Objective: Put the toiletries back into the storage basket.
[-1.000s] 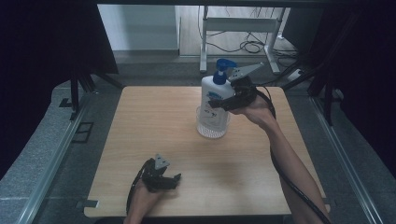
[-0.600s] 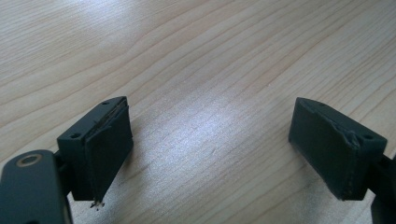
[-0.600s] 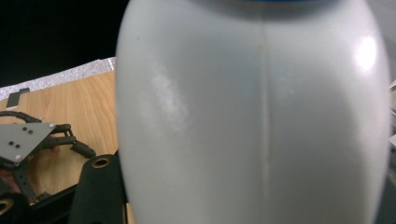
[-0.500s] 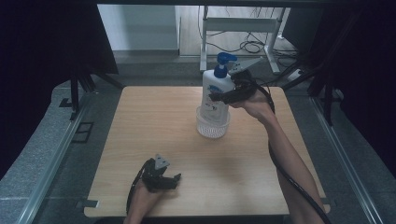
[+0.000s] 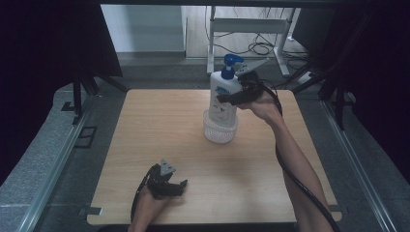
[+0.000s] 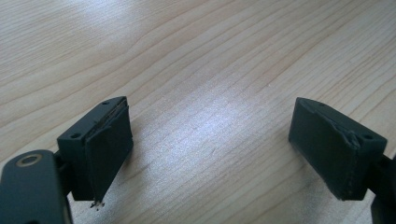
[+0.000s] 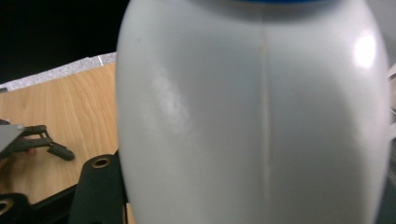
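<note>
A white pump bottle (image 5: 222,99) with a blue pump head stands upright with its base inside a small clear ribbed cup (image 5: 220,131) at the table's far middle. My right gripper (image 5: 228,99) comes in from the right and is shut on the bottle's body. In the right gripper view the white bottle (image 7: 252,116) sits close up between the jaws. My left gripper (image 5: 177,187) rests on the wooden table (image 5: 154,130) near the front edge, jaws wide open, with bare wood between them in the left gripper view (image 6: 210,149).
In the right gripper view, the left gripper (image 7: 46,144) lies far off on the wood. Dark curtains flank the table on both sides. A metal frame (image 5: 251,29) and cables stand on the floor beyond the far edge.
The right hand and the bottle have shifted slightly toward the far edge, and the bottle stands a little straighter. The left gripper has stayed where it was.
</note>
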Available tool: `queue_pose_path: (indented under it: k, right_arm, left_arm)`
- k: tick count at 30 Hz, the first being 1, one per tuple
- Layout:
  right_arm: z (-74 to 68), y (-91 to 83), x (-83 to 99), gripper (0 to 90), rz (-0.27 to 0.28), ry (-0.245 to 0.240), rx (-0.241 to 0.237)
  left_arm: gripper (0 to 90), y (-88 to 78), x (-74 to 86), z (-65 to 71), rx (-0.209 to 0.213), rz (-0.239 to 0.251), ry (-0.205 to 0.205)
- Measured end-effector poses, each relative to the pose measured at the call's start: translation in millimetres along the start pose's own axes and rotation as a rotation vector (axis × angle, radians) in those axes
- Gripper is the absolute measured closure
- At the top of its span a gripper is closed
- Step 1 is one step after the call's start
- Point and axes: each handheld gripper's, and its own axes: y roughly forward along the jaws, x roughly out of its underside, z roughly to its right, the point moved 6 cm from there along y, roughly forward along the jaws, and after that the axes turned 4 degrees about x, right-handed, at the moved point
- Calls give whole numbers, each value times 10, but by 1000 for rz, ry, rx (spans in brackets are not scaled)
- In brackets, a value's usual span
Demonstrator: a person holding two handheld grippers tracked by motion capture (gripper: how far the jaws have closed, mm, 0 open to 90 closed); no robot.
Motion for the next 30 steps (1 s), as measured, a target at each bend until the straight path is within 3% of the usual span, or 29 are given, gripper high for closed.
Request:
queue_pose_path:
  k: [30]
  right_arm:
    - [92,344,271,374,-41,-29,-25]
  left_arm:
    - [131,-2,1,-1,-2,-2,0]
